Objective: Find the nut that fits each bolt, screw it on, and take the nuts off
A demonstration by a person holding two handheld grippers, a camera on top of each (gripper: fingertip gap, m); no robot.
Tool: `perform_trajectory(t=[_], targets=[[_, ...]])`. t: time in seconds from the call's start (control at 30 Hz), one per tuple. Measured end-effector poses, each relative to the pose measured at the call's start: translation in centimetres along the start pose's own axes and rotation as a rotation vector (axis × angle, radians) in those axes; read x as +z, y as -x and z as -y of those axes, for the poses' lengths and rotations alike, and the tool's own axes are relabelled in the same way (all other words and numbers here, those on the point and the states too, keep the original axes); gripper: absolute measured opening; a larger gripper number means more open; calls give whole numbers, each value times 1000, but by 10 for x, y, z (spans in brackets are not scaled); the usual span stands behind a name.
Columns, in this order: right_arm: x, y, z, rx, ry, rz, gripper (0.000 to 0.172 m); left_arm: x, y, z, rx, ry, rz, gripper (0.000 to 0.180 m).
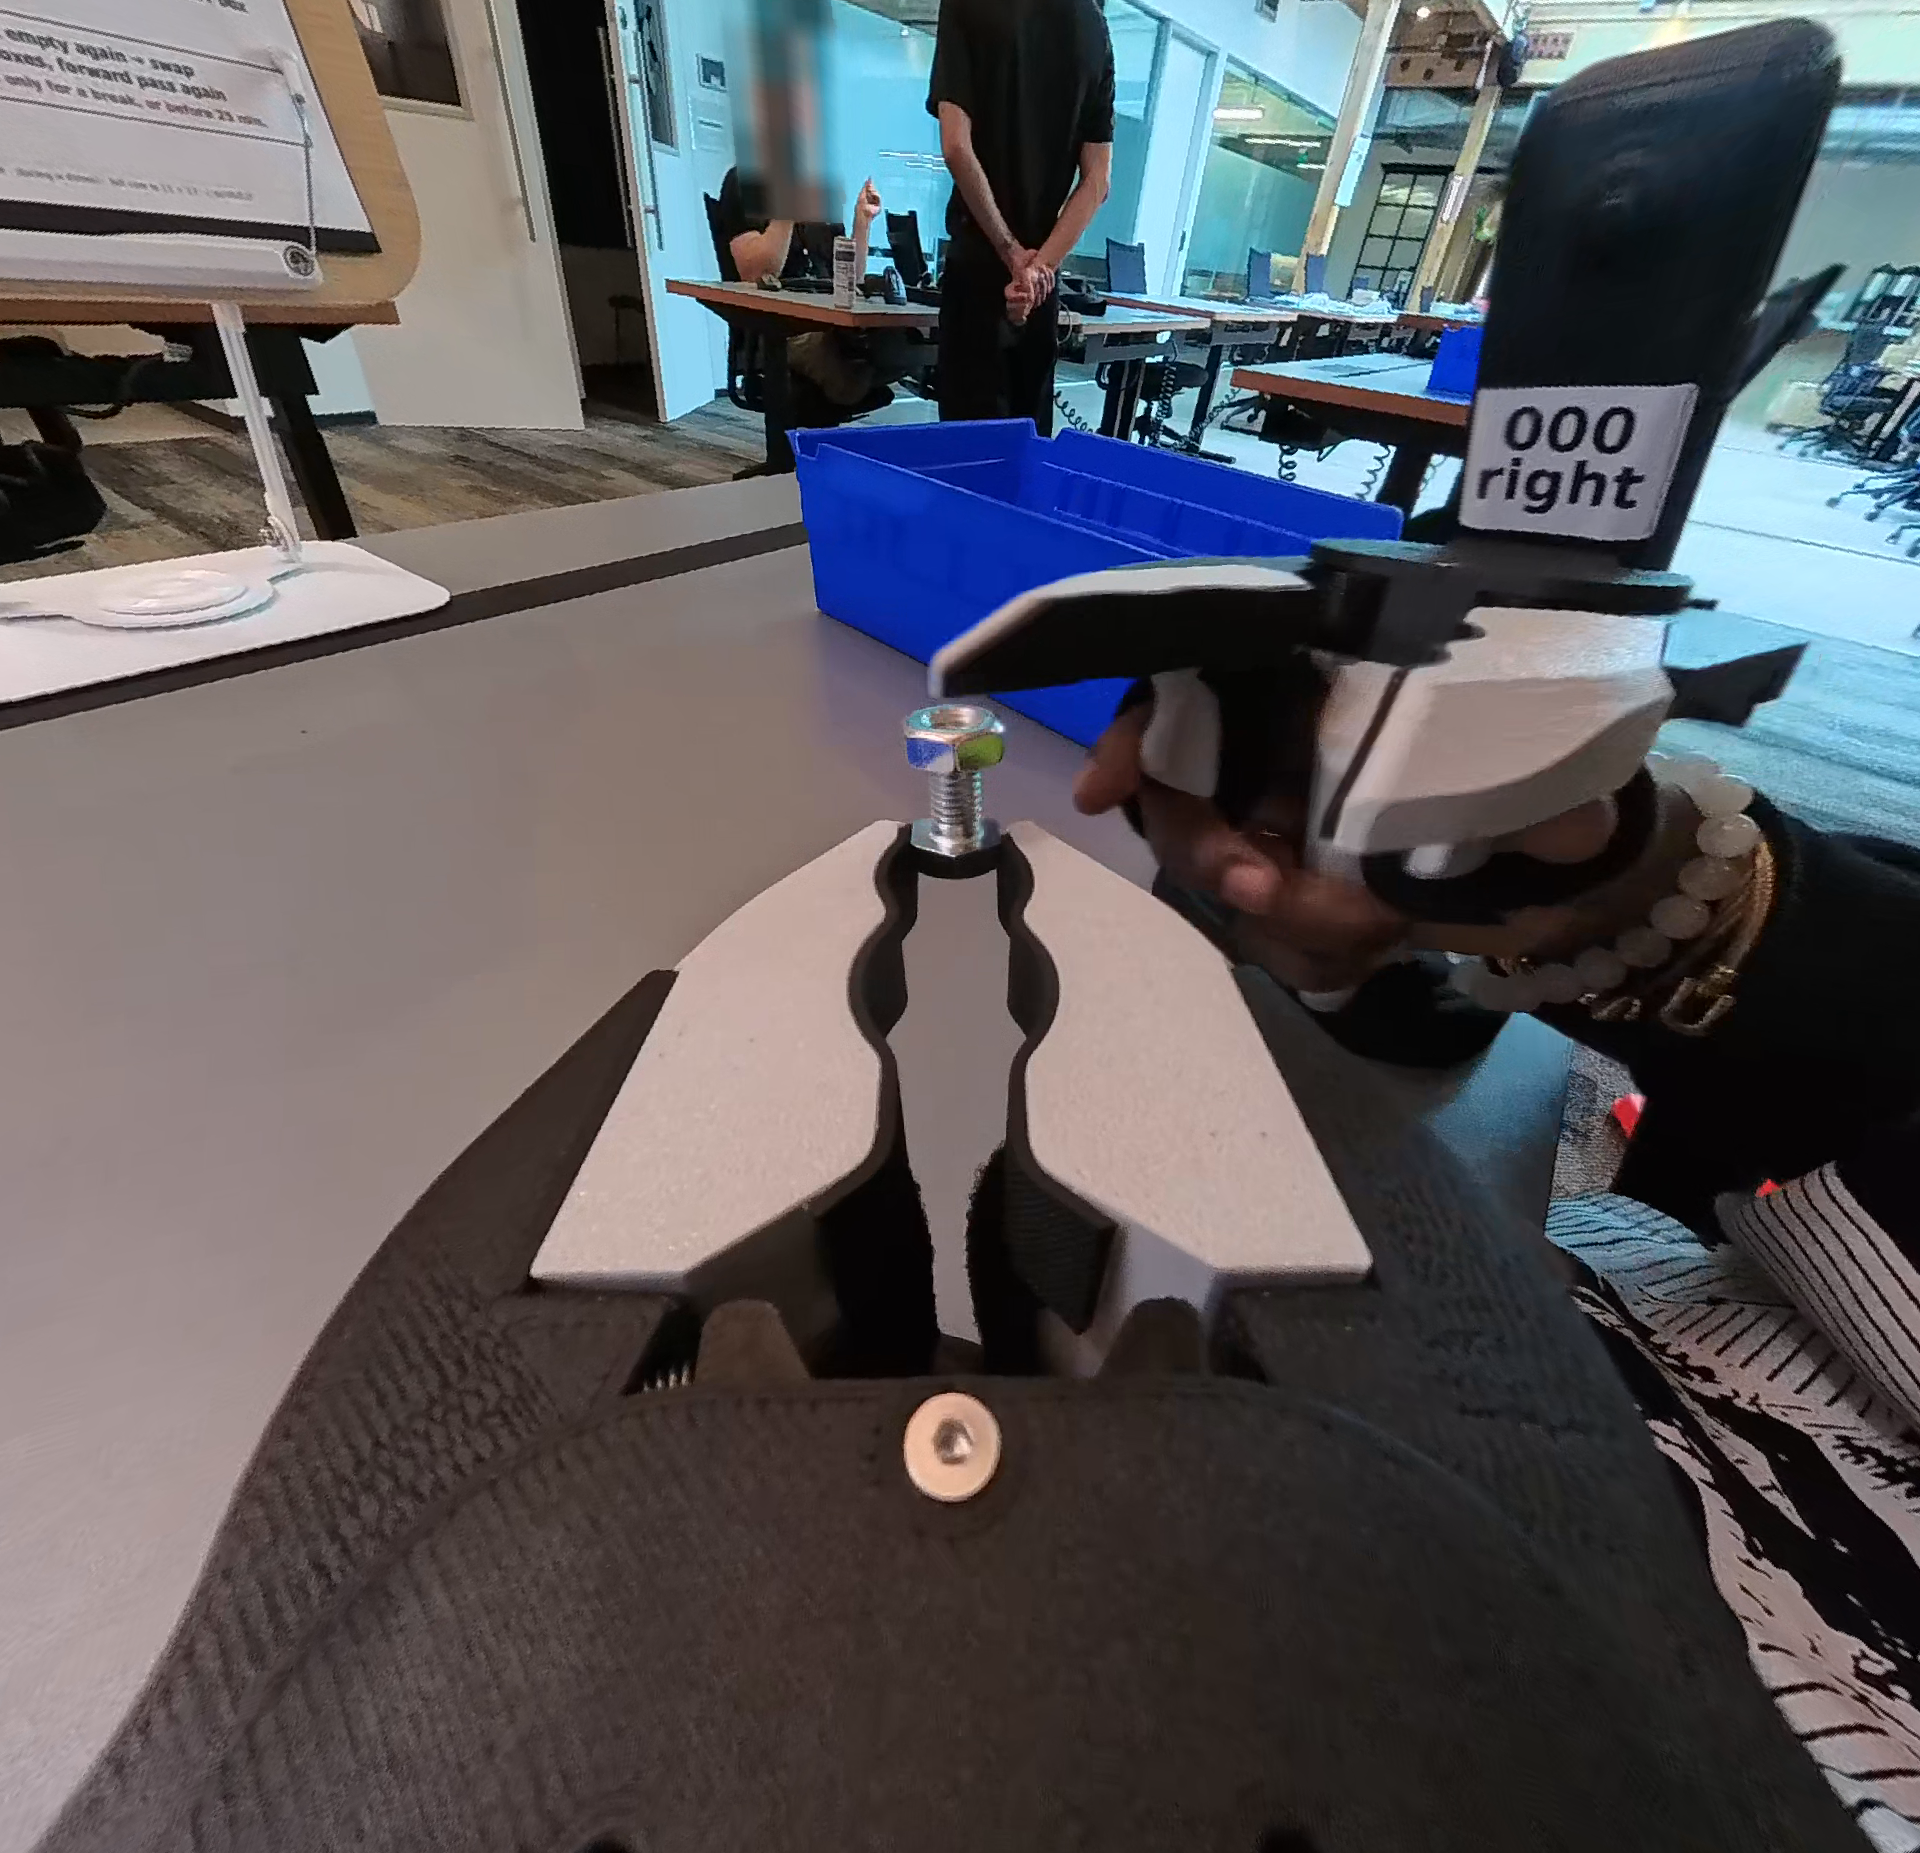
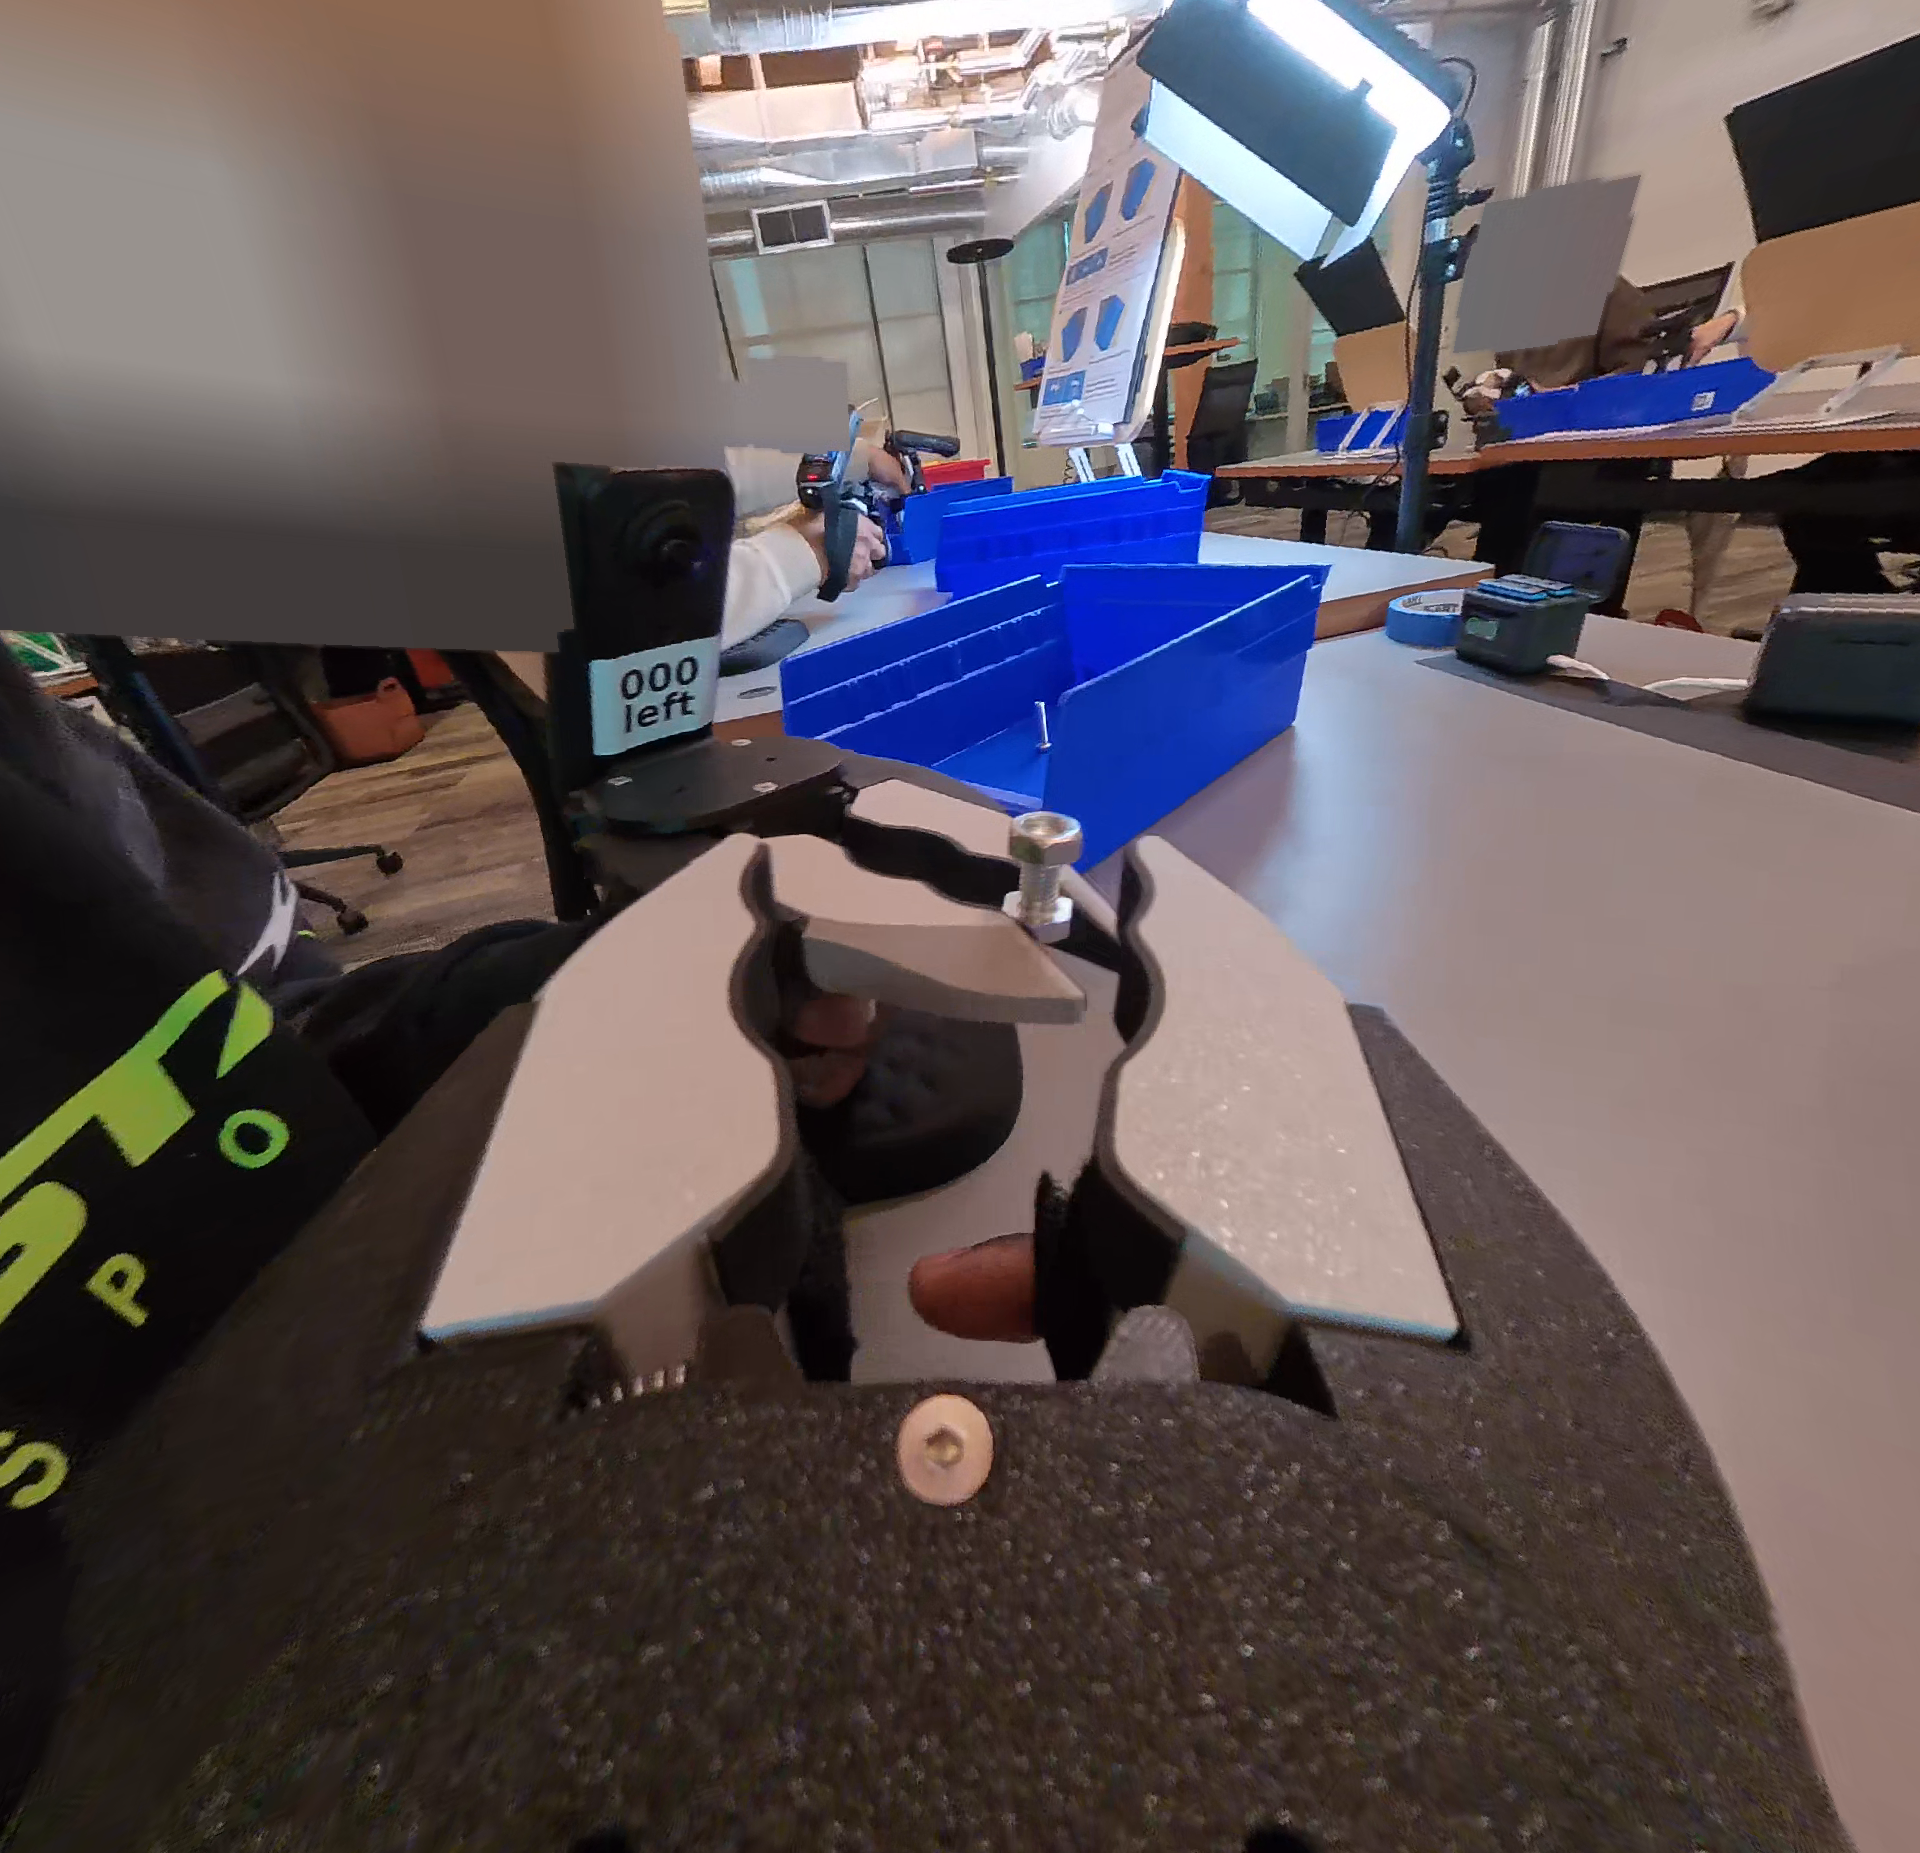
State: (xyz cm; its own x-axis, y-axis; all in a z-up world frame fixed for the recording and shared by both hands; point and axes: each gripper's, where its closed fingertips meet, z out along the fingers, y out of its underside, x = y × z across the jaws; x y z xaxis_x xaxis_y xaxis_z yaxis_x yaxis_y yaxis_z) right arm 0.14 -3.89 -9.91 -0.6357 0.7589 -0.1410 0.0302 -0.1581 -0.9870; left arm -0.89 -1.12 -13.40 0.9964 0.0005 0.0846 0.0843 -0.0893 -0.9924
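Left wrist view: left gripper clamped on the hex head of a silver bolt, both fingertips pressing its sides, shank upright above the grey table. Silver nut threaded onto the top end of the shank, bare thread between nut and head. Right gripper to the right, held by a hand, one finger reaching toward the nut from above right; jaw spread not readable here. Blue bin behind, toward the table's far edge.

Right wrist view: right gripper with jaws wide apart, nothing pressed between them. Left gripper crossing in front, closed on the bolt, nut on top. Blue bin beyond, a thin bolt standing upright on its floor.
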Motion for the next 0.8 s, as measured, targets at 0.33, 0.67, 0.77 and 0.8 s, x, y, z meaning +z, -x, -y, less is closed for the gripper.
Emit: perform_trajectory(t=[0.33, 0.67, 0.77, 0.8], targets=[[33, 9, -10, -18, 69, 118, 80, 2, -4, -4, 20, 30, -23, 15], [14, 12, -11, -37, 61, 44, 78, 1, 1, -3, -4, 15, 1, 15], [-1, 19, -11, -48, 49, 55, 55, 1, 3, -3, -11, 14, 7, 15], [-6, 26, -10, -48, 40, 84, 43, 1, 3, -3, -11, 16, 6, 15]])
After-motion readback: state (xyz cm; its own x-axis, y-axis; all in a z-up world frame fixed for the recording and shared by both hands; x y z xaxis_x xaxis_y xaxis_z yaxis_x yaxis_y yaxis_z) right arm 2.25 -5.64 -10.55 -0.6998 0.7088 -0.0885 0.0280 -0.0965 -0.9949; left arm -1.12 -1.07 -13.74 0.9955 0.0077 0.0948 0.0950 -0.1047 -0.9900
